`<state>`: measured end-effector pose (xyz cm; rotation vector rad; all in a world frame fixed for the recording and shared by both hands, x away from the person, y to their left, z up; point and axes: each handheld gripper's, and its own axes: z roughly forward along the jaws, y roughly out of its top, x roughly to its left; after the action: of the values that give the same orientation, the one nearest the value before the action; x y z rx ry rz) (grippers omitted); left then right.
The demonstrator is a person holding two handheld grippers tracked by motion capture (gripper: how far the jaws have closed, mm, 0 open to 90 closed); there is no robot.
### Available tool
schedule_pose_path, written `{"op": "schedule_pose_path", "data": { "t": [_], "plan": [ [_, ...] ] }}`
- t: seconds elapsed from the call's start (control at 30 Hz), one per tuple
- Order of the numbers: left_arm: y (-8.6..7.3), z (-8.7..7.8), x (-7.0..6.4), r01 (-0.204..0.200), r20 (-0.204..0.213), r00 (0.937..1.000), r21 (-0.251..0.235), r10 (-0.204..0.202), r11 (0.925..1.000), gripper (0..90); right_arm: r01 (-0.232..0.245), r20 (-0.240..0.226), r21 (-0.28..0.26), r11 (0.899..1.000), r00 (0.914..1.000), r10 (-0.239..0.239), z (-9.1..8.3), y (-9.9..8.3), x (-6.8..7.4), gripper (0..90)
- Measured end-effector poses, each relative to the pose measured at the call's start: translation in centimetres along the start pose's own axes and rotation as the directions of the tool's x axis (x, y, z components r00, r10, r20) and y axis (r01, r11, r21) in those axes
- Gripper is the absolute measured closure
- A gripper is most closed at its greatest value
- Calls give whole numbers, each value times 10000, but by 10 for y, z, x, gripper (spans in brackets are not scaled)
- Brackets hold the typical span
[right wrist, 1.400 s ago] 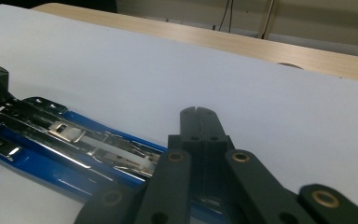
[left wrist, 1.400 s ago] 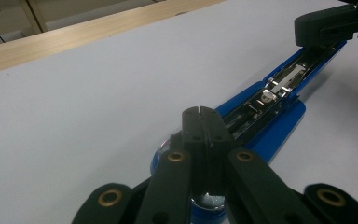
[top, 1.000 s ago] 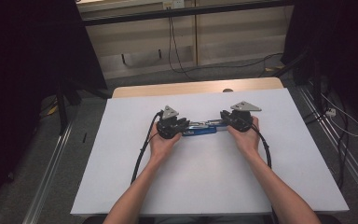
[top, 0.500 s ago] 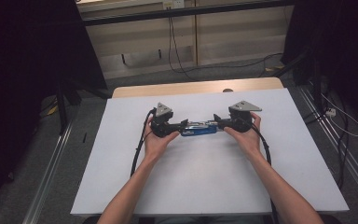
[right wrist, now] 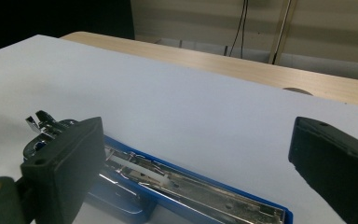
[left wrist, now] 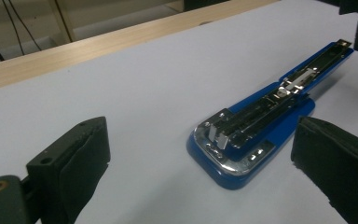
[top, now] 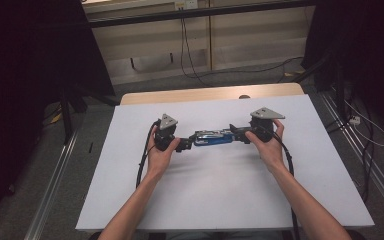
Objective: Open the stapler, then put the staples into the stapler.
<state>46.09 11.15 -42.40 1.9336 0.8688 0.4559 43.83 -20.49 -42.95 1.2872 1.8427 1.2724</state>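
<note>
Both grippers drew apart, fingers [left wrist: 74, 163] off stapler [left wrist: 261, 126].

The high view looked forward and down from above the person's side onto the white tabletop [top: 220, 200], far enough off to take in its whole surface with the blue stapler [top: 212, 137] near its middle. The left gripper view sat low and close to the stapler [left wrist: 261, 121], looking along its length from one end, between that gripper's spread fingers [left wrist: 74, 163]. The right gripper view looked from the stapler's [right wrist: 182, 186] opposite end, equally low and close, toward the tabletop's wooden far edge [right wrist: 242, 70]. All three views shared the stapler and the surface around it.
</note>
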Motion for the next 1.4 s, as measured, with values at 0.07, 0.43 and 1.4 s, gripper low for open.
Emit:
{"op": "schedule_pose_path", "data": {
  "t": [0.07, 0.43, 1.4],
  "plan": [
    [0, -3, 0, 131, -123, 9998, -148, -133, 9998, 47, 46, 53, -29, 10000, 10000, -46, -2, 1, 0, 34],
    [-11, -27, 3, 286, -314, 9991, -475, -301, 9985, 53, -125, 25, -9, 9999, 9999, 125, -14, 0, -7, 49],
    [-32, -89, 8, 398, -1160, 9919, -1081, -524, 9933, 42, 15, 27, 95, 10000, 10000, -15, -58, -15, -23, 60]
  ]
}}
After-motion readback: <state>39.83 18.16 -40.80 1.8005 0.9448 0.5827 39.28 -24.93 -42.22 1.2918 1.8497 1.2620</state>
